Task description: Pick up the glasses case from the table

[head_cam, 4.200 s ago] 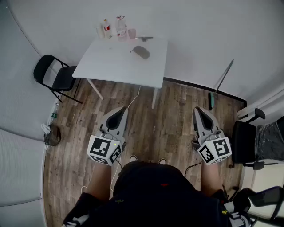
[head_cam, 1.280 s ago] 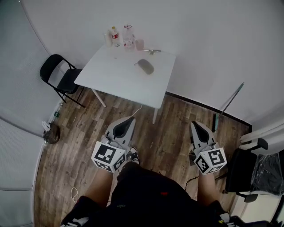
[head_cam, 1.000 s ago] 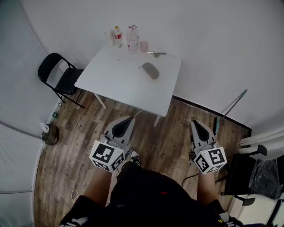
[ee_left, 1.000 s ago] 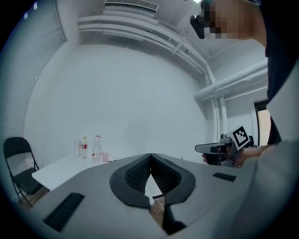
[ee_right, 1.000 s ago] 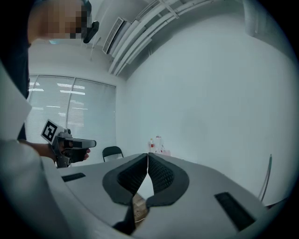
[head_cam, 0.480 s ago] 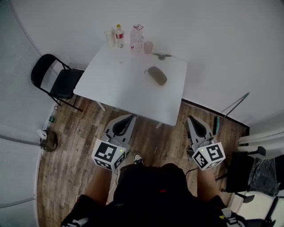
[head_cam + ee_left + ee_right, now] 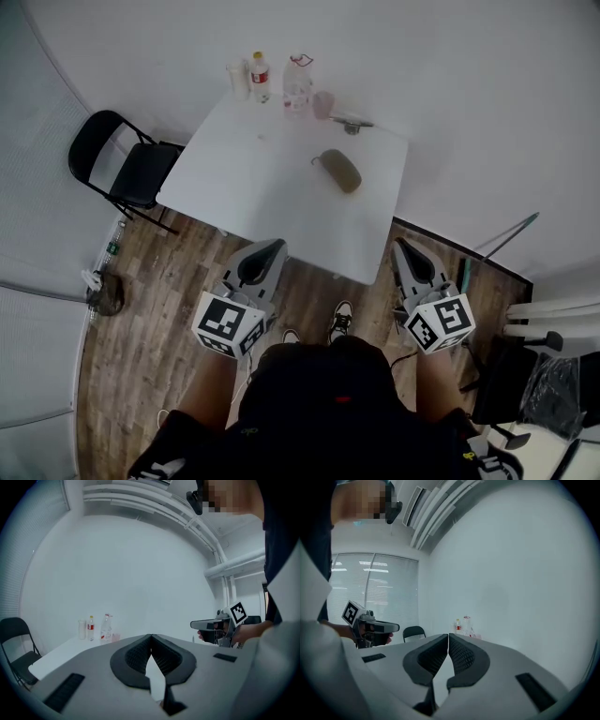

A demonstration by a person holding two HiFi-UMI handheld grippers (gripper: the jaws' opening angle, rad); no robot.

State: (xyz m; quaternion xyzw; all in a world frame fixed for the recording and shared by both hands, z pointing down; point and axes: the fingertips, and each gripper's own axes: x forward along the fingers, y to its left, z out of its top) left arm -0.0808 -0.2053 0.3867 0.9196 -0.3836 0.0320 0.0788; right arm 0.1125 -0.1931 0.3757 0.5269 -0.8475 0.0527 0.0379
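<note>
A brown-grey oval glasses case (image 7: 340, 170) lies on the white table (image 7: 272, 187), toward its far right part. My left gripper (image 7: 276, 246) hangs over the table's near edge, its jaws shut with nothing between them (image 7: 151, 637). My right gripper (image 7: 401, 246) is level with the table's near right corner, jaws also shut and empty (image 7: 448, 636). Both point toward the table. The case is well ahead of both grippers and does not show in either gripper view.
Two bottles (image 7: 261, 77) (image 7: 298, 82), a clear cup (image 7: 238, 79), a pink cup (image 7: 322, 103) and a small metal object (image 7: 351, 123) stand along the table's far edge. A black folding chair (image 7: 122, 164) is left of the table. A pole (image 7: 506, 236) leans on the wall at right.
The view has advanced toward the table: the table and case now sit lower and nearer, and both grippers have reached the table's near edge. Both stay shut.
</note>
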